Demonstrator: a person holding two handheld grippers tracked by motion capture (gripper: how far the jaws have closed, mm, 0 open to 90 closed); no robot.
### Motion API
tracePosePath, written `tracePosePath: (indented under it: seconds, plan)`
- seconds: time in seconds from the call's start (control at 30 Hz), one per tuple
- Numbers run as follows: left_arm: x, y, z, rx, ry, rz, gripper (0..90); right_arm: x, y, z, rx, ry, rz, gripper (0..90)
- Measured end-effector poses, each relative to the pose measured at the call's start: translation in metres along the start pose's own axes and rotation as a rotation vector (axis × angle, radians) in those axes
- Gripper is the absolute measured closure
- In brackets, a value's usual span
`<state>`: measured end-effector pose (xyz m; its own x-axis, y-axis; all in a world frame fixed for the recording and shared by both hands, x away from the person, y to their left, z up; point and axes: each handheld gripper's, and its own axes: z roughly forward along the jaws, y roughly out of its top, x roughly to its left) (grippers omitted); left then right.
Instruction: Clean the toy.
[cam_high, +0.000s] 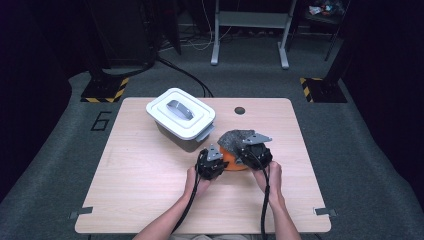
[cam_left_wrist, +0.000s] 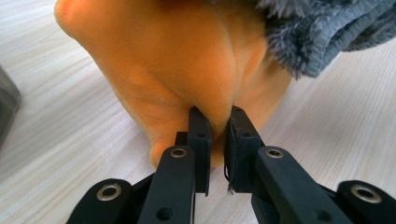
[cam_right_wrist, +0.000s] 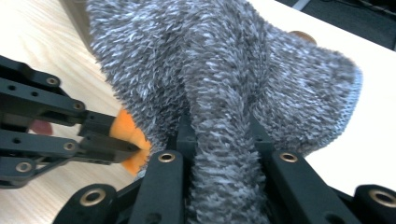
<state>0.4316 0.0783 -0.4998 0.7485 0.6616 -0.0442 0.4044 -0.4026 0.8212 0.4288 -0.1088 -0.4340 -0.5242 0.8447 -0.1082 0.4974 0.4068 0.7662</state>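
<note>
Left gripper (cam_left_wrist: 218, 122) has its jaws nearly together, pinching a fold of the orange cloth (cam_left_wrist: 177, 70), which sits on the table (cam_high: 150, 190) near the middle, nearer the person's edge than the far one. Right gripper (cam_right_wrist: 219, 135), just beside it, clamps a thick fold of the fuzzy grey cloth (cam_right_wrist: 224, 74), which drapes over the orange one. Toward the far left corner stands a white lidded box (cam_high: 181, 116) with a grey handle. On the floor by the table's left edge a painted "6" (cam_high: 101, 120) can be read.
</note>
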Motion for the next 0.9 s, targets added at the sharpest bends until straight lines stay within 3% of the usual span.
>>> tracePosePath:
  seconds: [0.07,0.27,0.57,0.73,0.9]
  plan:
    - [0.001,0.0,0.0,0.002,-0.004,0.0,82.3,-0.005,-0.001,0.0,-0.001,-0.009,0.003,73.8]
    - [0.002,0.001,0.0,-0.001,-0.007,0.0,82.2,-0.028,-0.007,0.001,0.009,-0.034,0.076,73.7]
    - [0.002,0.001,0.001,-0.001,-0.013,0.011,82.2,-0.062,-0.028,0.016,0.068,-0.072,0.187,73.6]
    - [0.003,0.001,0.001,0.0,-0.015,0.01,82.2,-0.072,-0.038,0.029,0.108,-0.074,0.234,73.6]
    - [0.004,0.001,0.001,0.003,-0.017,0.014,82.1,-0.075,-0.049,0.045,0.162,-0.082,0.243,73.6]
